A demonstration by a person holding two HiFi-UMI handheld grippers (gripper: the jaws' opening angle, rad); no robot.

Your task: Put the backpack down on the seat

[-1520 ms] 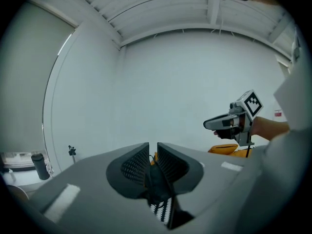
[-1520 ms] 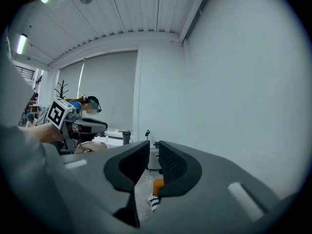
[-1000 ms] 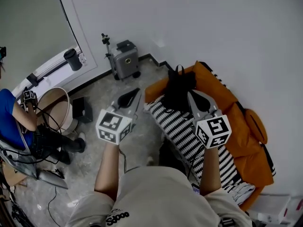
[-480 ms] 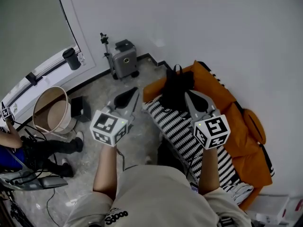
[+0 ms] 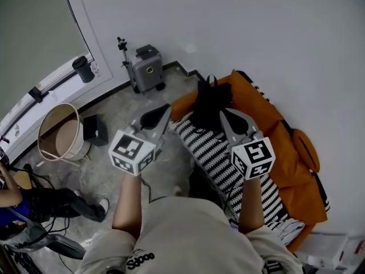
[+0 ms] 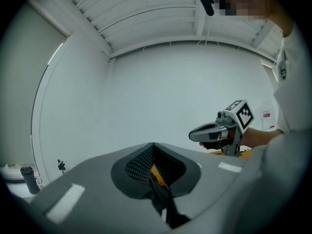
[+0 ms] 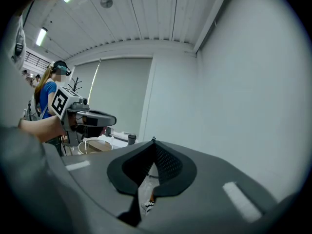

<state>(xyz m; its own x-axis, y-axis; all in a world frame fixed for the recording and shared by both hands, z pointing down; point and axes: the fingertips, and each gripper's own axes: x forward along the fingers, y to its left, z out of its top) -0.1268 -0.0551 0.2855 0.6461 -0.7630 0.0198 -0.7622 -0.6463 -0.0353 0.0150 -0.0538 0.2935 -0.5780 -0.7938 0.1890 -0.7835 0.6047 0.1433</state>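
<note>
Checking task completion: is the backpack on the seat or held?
On the seat: the black backpack rests on the orange seat; the left tool and right tool are shut, empty.

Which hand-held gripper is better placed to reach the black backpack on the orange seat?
Right, likely. The right hand-held gripper hangs over the seat, tip beside the backpack; the left hand-held gripper hangs over the floor, off the seat's edge. Both shut, empty.

left tongs (image 5: pixel 165 110) closed, right tongs (image 5: pixel 223 112) closed

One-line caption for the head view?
Black backpack sits on orange seat; left gripper and right gripper shut, empty.
</note>
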